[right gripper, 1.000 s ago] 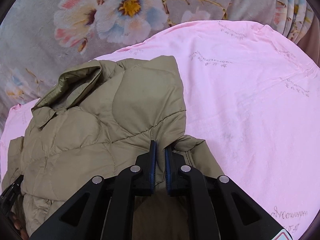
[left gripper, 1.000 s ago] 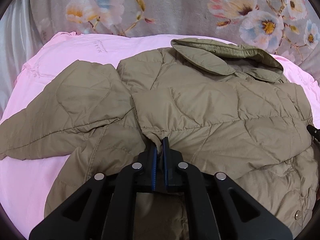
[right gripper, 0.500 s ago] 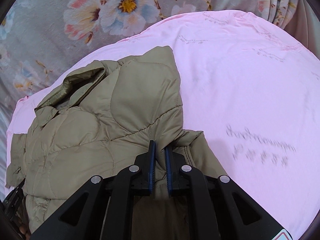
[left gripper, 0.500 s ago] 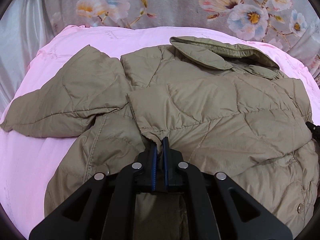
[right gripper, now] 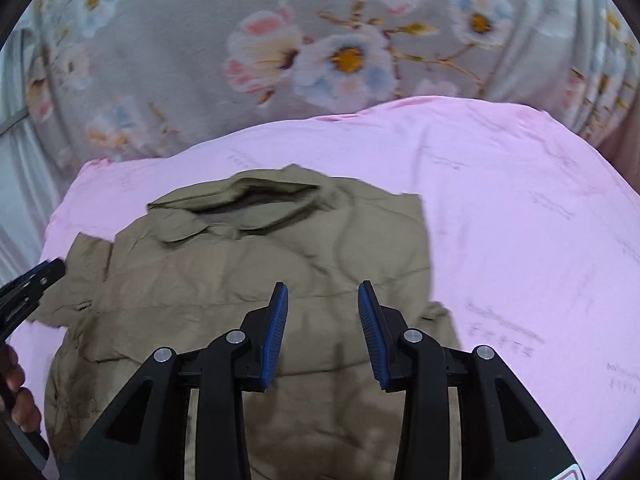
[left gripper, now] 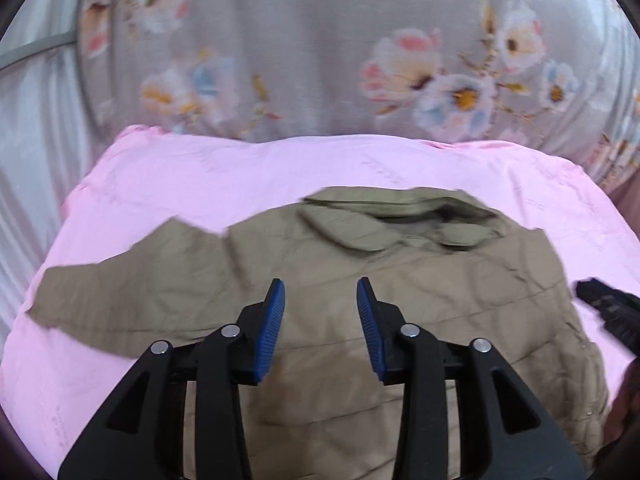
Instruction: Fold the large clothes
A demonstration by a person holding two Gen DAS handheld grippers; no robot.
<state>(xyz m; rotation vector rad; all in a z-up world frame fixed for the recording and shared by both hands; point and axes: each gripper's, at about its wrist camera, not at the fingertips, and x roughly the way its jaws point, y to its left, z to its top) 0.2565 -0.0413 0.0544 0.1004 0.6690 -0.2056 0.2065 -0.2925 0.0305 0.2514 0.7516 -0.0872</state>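
Observation:
A khaki quilted jacket (left gripper: 400, 280) lies front up on a pink sheet (left gripper: 280, 168), collar at the far side, one sleeve stretched out to the left. It also shows in the right wrist view (right gripper: 240, 280). My left gripper (left gripper: 321, 292) is open and empty, above the jacket's middle. My right gripper (right gripper: 322, 296) is open and empty, above the jacket's right part. The right gripper's tip shows at the right edge of the left wrist view (left gripper: 608, 304). The left gripper's tip shows at the left edge of the right wrist view (right gripper: 28, 284).
A grey cloth with large flowers (left gripper: 320, 60) hangs behind the pink sheet (right gripper: 520, 200). A pale pleated curtain (left gripper: 24, 120) is at the far left. The person's fingers (right gripper: 16, 384) show at the left edge of the right wrist view.
Both grippers have opened and let go of the jacket, then pulled up and back from it. The jacket now lies flatter on the sheet.

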